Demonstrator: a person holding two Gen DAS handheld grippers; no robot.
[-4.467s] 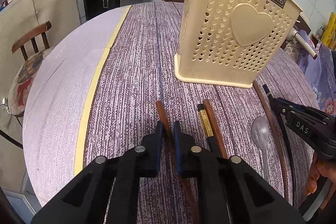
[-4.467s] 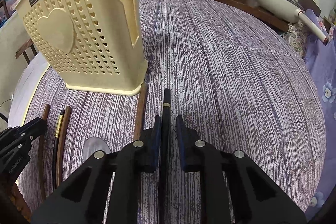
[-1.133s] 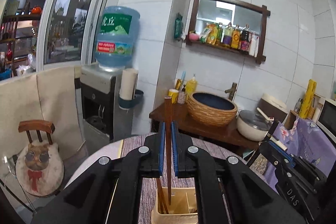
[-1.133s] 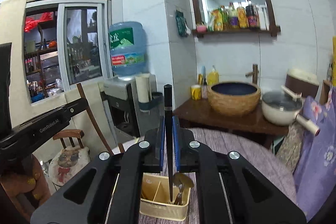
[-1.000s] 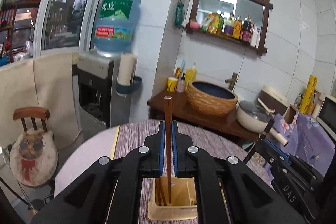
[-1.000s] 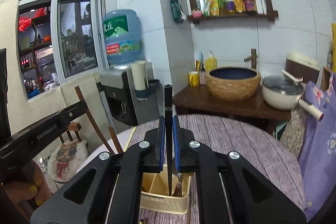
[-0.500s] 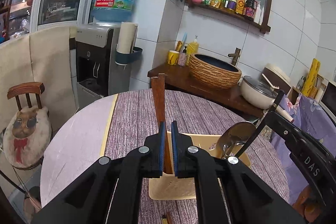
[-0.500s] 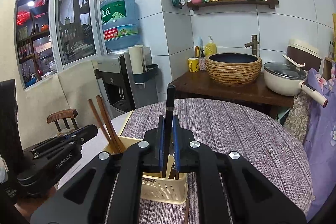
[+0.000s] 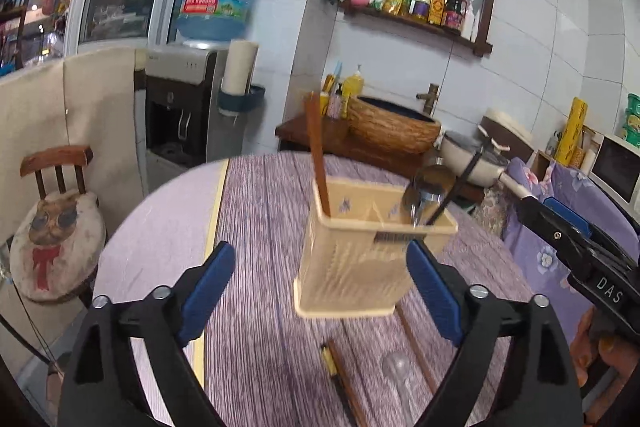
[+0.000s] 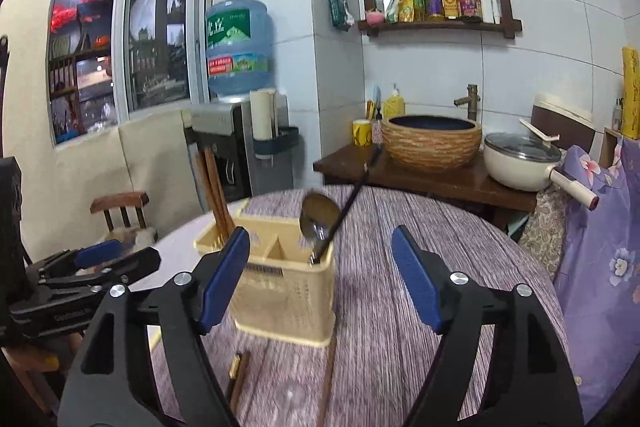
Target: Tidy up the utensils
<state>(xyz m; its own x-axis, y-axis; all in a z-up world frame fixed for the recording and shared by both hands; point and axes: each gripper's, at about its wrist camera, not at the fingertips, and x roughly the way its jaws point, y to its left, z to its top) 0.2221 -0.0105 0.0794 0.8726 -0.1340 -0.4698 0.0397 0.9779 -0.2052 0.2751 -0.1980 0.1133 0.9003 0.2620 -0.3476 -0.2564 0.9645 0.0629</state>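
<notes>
Both grippers, left (image 9: 320, 291) and right ("DAS") (image 10: 320, 275), released chopsticks (image 9: 318, 155).

Utensil holder (image 9: 360, 263): front wall motion-blurred.
Loose chopsticks (image 9: 340, 375): cut off by bottom edge.
Table spoon (image 9: 394, 363): faint blur.

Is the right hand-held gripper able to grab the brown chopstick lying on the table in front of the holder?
Probably yes. The right hand-held gripper is wide open and empty. The brown chopstick lies flat on the table beside the utensil holder, and nothing covers it.
</notes>
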